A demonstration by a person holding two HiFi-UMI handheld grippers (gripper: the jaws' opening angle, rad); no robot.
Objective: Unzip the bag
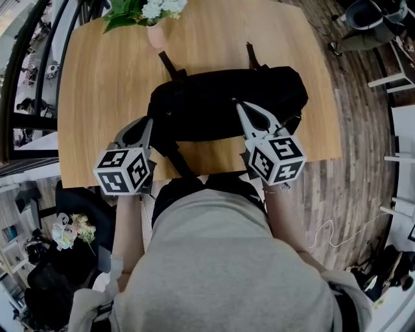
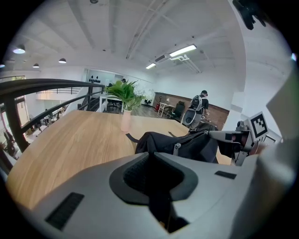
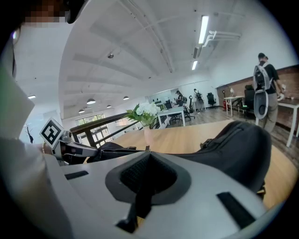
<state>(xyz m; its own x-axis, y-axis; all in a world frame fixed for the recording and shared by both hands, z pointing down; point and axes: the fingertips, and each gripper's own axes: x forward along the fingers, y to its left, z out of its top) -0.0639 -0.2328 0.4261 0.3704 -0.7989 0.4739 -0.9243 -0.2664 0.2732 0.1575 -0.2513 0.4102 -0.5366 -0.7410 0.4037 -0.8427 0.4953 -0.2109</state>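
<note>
Railing (image 1: 26, 78), dark, far left beyond table edge. Table (image 1: 97, 84), pale wood, rounded corners. Vase (image 1: 156, 35), pink, upright at table's far edge, w/ green leaves and white flowers (image 1: 139, 10). L gripper (image 1: 148, 123): marker cube (image 1: 123, 170) toward the person, tips at the bag's left end; jaws clenched together, and no view shows whether thin fabric is nipped btw them. Bag (image 1: 220, 104), black, soft, lies lengthwise across table ctr, nearer the front edge than the vase; two straps (image 1: 170, 65) run out from its far side, a third trails off the near side toward the person. Zip pull (image 2: 176, 148), metal, hangs on the bag's side in the L gripper view. R gripper (image 1: 237, 104): marker cube (image 1: 275, 157) at the table's front edge, tips on the bag's top, right of ctr; jaws clenched, a small dark tab (image 3: 147, 148) stands just at the tips, cannot tell if pinched. Person's grey top (image 1: 214, 259) fills lower ctr. Plank floor (image 1: 363, 130), right of table, w/ white cable (image 1: 331, 230) lying on it.
</note>
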